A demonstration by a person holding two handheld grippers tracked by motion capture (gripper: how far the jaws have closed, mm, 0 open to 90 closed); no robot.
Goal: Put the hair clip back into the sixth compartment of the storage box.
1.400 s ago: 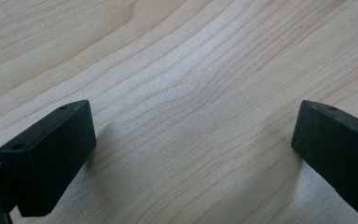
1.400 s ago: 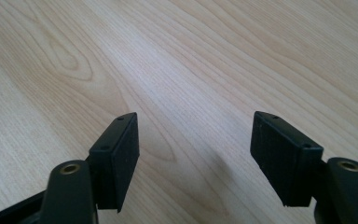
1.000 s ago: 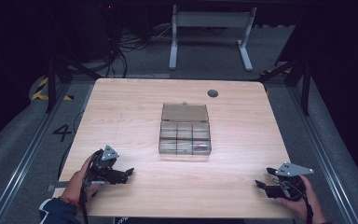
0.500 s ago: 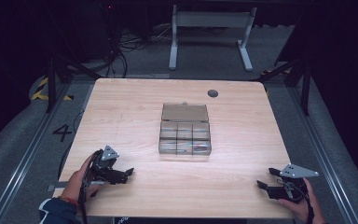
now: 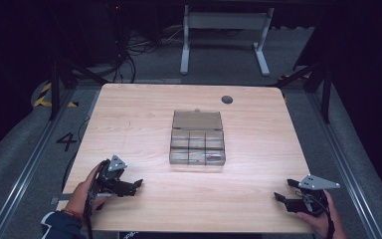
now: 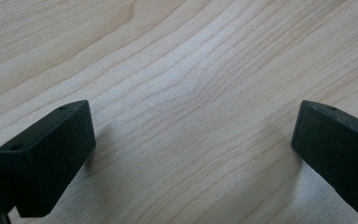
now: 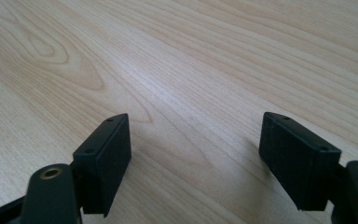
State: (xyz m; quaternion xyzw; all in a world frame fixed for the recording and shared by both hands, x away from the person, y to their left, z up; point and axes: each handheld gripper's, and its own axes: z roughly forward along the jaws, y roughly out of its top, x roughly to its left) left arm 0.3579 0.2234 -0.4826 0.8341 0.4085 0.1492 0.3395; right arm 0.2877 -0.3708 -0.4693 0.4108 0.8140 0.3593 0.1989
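Note:
A clear plastic compartment box sits in the middle of the wooden table, its lid folded back. My left gripper rests near the front left edge in a person's hand, pointing right. Its jaws stand wide open over bare wood in the left gripper view. At the front right corner lies my right gripper, pointing left. Its jaws have just been opening, and nothing lies between them in the right gripper view. Both grippers are well short of the box.
A dark round grommet sits in the tabletop near the far edge. Beyond the table stand a grey desk frame and cables on the floor. Rails run along both sides of the table.
The right gripper's jaws stand a little wider apart than a second ago. Both hands have kept their places.

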